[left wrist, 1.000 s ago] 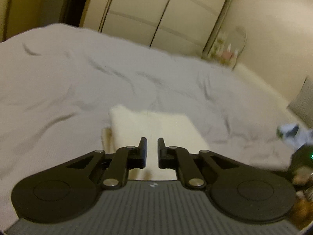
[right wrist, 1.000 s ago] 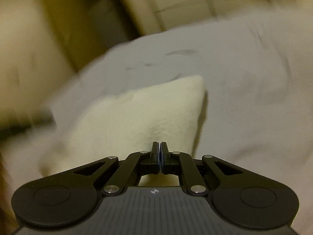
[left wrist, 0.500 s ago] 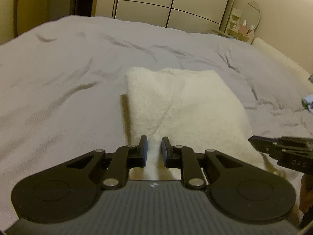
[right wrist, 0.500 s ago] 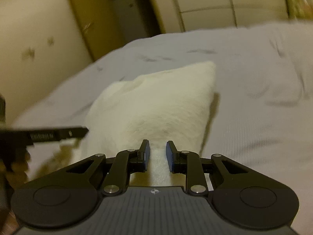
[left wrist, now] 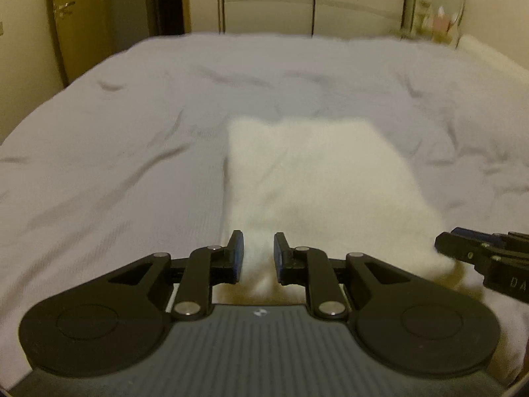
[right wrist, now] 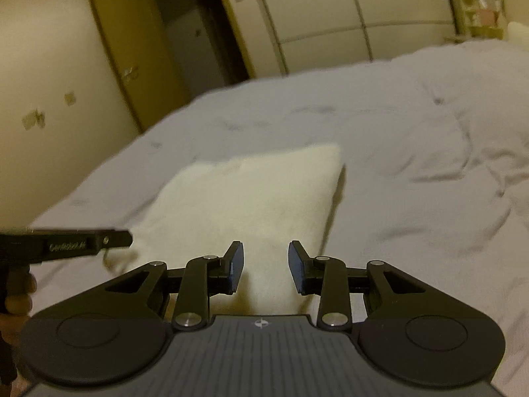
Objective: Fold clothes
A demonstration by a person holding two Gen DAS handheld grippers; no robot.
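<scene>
Left gripper [left wrist: 258,253]: black two-finger tool with blue pads, jaws a little apart, nothing pinched; the near edge of the garment shows through the gap but the pads do not press on it. Seen again from the right wrist view at the left border [right wrist: 109,240], with a person's fingers [right wrist: 16,292] around its handle.

Right gripper [right wrist: 266,266]: same make, jaws opening, cream cloth visible between them but not clamped. Its tip shows at the right edge of the left wrist view [left wrist: 463,244], at the garment's near right corner.

Item: folded garment [left wrist: 317,178], cream-white, fleecy or terry-like nap, laid as a neat rectangle. A faint diagonal crease crosses its top face. Far edge straight; near edge runs under both grippers. What kind of clothing it is cannot be told from this fold.

Location: flat on the bed [left wrist: 115,149], on the grey-lilac cover, toward the near side and roughly central; cover lightly wrinkled around it.

Handling, as judged: light, soft, thick, no stiffness; layers likely to slump or slide apart if lifted by one point. Napped surface should give the pads good purchase, not slippery. Not fragile. Best taken at the two near corners, pinching all layers together, one gripper each.

Surroundings: pale wardrobe doors [left wrist: 267,0] behind the bed; open doorway [right wrist: 201,46] to the left.
</scene>
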